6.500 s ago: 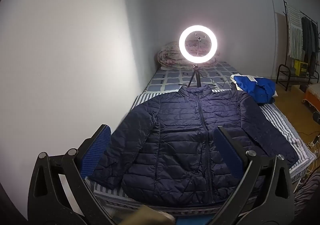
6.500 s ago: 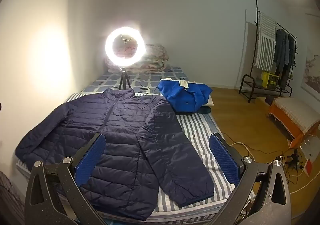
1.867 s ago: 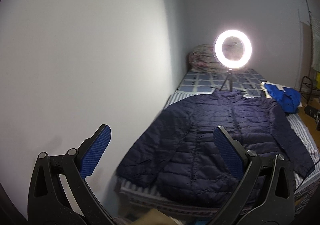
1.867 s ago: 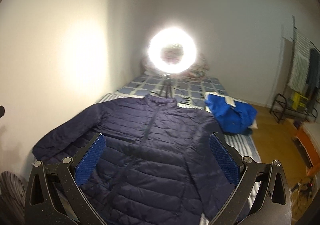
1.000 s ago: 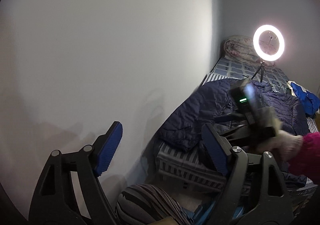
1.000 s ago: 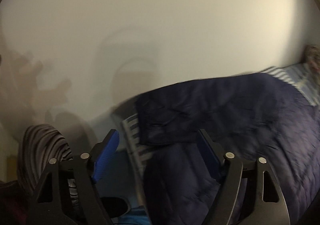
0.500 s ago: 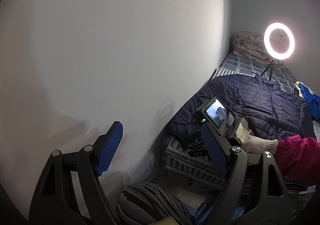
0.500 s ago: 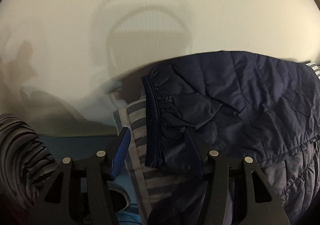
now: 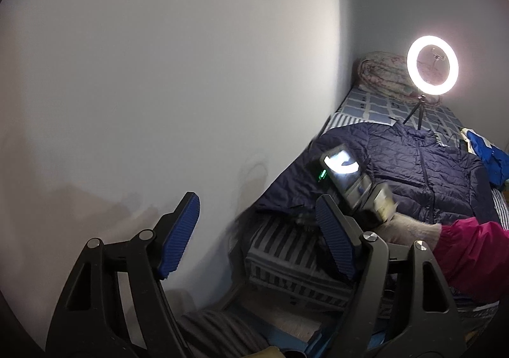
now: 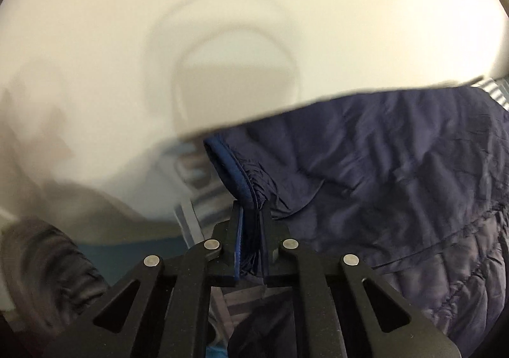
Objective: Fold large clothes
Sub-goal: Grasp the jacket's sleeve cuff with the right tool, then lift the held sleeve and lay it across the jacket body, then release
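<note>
A navy quilted puffer jacket (image 9: 423, 164) lies spread face up on a striped bed (image 9: 286, 249). My right gripper (image 10: 251, 214) is shut on the cuff (image 10: 238, 173) of the sleeve nearest the wall, lifting it slightly. In the left wrist view the right gripper's body with its lit screen (image 9: 346, 176) sits at that sleeve end, held by a gloved hand in a pink sleeve (image 9: 470, 249). My left gripper (image 9: 257, 230) is open and empty, held back from the bed's near corner, facing the wall.
A white wall (image 9: 159, 87) runs along the bed's left side. A lit ring light on a tripod (image 9: 432, 65) stands at the bed's far end by a rolled quilt (image 9: 381, 74). A blue garment (image 9: 486, 154) lies at the right. Dark striped fabric (image 9: 216, 329) lies low beside the bed.
My right gripper has swung left to the sleeve end by the wall and shut on its cuff. My left gripper turned left toward the wall and stayed open.
</note>
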`<state>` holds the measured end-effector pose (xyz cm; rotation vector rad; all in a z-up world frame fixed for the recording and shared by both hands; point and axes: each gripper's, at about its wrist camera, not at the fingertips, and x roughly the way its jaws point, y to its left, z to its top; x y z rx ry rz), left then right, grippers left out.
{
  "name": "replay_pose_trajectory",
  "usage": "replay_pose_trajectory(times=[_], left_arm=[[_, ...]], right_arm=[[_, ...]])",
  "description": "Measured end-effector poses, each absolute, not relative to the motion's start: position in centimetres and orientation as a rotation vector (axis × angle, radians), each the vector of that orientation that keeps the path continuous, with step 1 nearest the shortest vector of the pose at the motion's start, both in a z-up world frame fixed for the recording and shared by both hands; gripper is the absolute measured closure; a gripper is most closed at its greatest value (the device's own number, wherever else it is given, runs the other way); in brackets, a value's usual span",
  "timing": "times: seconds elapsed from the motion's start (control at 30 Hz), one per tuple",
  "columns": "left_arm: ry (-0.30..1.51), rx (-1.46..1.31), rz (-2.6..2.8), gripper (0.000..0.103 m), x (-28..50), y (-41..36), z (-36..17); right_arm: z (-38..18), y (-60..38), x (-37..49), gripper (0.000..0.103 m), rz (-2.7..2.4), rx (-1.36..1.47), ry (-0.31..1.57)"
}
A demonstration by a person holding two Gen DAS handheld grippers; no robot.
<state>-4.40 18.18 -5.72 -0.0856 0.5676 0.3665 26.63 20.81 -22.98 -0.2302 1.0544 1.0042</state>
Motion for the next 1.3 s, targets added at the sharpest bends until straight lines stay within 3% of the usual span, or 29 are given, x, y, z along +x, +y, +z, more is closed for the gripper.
replay_pose_trajectory(times=[0.3,0.53,0.9,1.17,1.3], left_arm=[[0.539,-0.051,0.249,0.025,0.8,15.4,-5.0],[0.57,-0.011,0.071,0.025,8.5,11.3,-5.9],[0.762,-0.097,-0.116,0.025,21.1,6.2,-12.4],[0.77,-0.064,-0.054,0.025,22.4,5.8,-13.8],[0.787,-0.07,-0.026,0.025,22.5,6.6,-14.6]], right_arm=[[-17.8,7.9,34.3,0.096,0.848,0.134,0.96],[-17.6,-5.4,38.0,0.096,0.588,0.328,0.869],[-20.5,-20.3,38.9,0.096,0.278,0.301,0.861],[-19.6,-27.0,37.9,0.096,0.09,0.148,0.812],[-20.9,-30.5,38.7,0.096,-0.008,0.2,0.794]])
